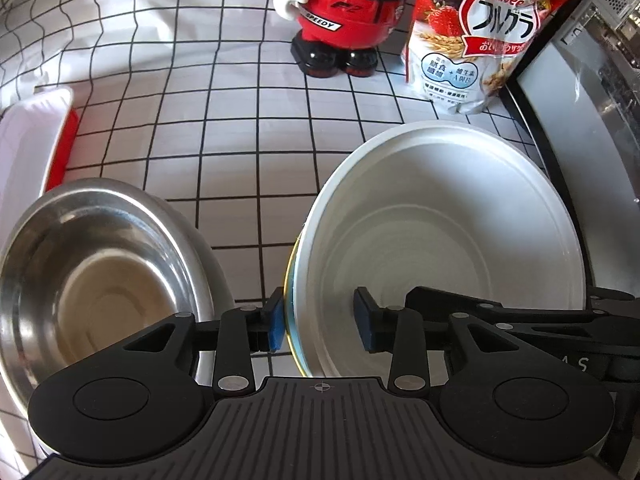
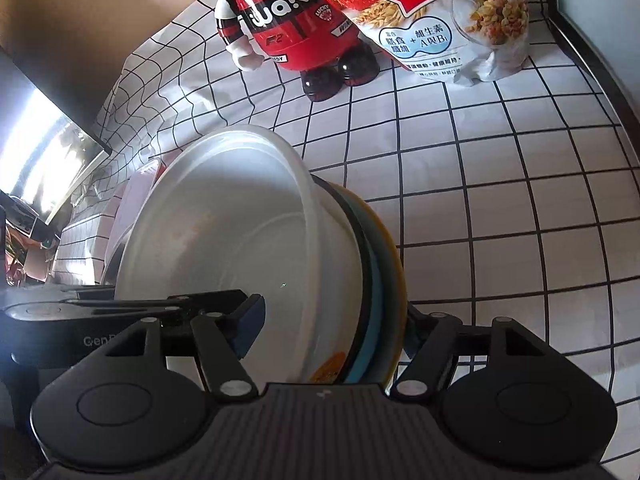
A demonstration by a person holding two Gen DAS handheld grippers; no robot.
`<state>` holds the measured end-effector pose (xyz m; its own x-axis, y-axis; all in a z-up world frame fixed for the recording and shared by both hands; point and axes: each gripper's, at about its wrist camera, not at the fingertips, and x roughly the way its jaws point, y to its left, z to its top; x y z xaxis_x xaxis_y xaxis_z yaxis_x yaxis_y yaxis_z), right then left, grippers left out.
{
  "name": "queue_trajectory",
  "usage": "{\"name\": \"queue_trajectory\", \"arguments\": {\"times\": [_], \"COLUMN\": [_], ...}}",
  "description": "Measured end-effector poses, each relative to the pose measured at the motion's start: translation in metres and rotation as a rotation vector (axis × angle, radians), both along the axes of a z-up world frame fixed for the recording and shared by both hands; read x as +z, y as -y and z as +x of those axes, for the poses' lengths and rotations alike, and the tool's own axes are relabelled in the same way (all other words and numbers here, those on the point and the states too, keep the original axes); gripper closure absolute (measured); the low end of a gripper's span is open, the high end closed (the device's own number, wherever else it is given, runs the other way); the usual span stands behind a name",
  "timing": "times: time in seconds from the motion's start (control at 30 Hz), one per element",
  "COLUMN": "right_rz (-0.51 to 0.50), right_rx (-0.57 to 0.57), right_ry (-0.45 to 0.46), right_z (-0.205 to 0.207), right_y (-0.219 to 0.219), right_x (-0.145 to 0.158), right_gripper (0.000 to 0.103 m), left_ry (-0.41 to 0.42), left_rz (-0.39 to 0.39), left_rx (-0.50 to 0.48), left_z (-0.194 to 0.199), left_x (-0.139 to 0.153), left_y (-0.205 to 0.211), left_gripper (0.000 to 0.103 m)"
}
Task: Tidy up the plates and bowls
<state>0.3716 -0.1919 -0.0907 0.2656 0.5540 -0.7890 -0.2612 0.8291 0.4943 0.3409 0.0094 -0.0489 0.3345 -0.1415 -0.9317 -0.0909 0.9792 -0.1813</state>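
On the black-gridded white tablecloth [image 1: 248,152], a nested stack of bowls [image 1: 448,232] sits at the near right of the left wrist view, tilted so the white inner bowl faces the camera, with a blue and a yellow rim showing behind its left edge. The left gripper [image 1: 322,326] straddles that near left rim: 1 blue pad [image 1: 276,330] lies against the outside of the stack and the other sits inside the white bowl, apart from the wall, so the tongs are fairly wide and not clamped. Just left of it stands a stainless steel bowl [image 1: 100,272], and beyond that a white tray with a red edge [image 1: 36,140].

From the right wrist view, the right gripper [image 2: 332,334] brackets the same stack [image 2: 240,240] across its right rim, the left finger [image 2: 250,326] inside; whether it grips I cannot tell. Far back stand a red Wako figure [image 1: 344,12] and a Calbee granola bag [image 1: 480,36].
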Motion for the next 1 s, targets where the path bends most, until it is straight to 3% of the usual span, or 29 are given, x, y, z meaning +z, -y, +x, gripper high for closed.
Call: {"name": "queue_trajectory", "arguments": {"times": [1.0], "right_rz": [0.007], "right_rx": [0.026], "right_ry": [-0.035], "right_z": [-0.037], "right_y": [0.006], "right_x": [0.002], "right_gripper": [0.032], "left_ry": [-0.057], "left_rz": [0.002], "left_rx": [-0.019], "left_z": [-0.034], "left_x": [0.006], "left_y": [0.008], "left_gripper": [0.064]}}
